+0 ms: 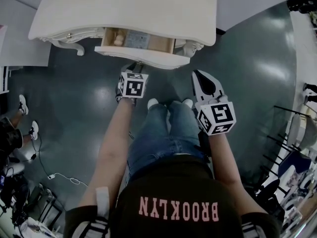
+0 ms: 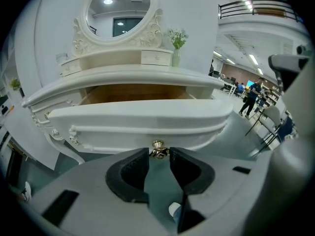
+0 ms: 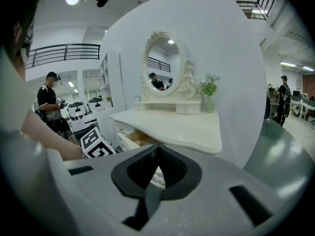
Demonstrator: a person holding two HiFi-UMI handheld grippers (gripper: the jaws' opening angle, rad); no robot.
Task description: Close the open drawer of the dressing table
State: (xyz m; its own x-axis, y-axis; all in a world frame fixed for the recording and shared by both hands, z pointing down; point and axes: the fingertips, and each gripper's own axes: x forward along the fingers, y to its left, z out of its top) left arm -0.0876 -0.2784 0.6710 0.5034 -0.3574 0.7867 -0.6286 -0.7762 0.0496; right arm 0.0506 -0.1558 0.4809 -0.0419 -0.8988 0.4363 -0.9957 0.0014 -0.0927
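The white dressing table [image 1: 124, 9] stands ahead of me with its middle drawer [image 1: 141, 54] pulled out and small items inside. My left gripper [image 1: 132, 67] is right at the drawer front [image 2: 142, 119]. Its jaws stand open, with the brass knob [image 2: 158, 150] in the gap at their tips; I cannot tell if the pads touch it. My right gripper [image 1: 197, 74] hangs off to the right of the drawer, below the table's edge, with its jaws shut and nothing in them. In the right gripper view [image 3: 157, 149] the open drawer [image 3: 132, 139] shows to the left of the tips.
An oval mirror [image 2: 118, 14] and a small vase of flowers [image 2: 176, 48] stand on the table's top shelf. My own legs and shoes [image 1: 168, 118] are just under the drawer. Another person's feet [image 1: 27, 118] and floor cables [image 1: 59, 177] lie left; chairs [image 1: 297, 148] right.
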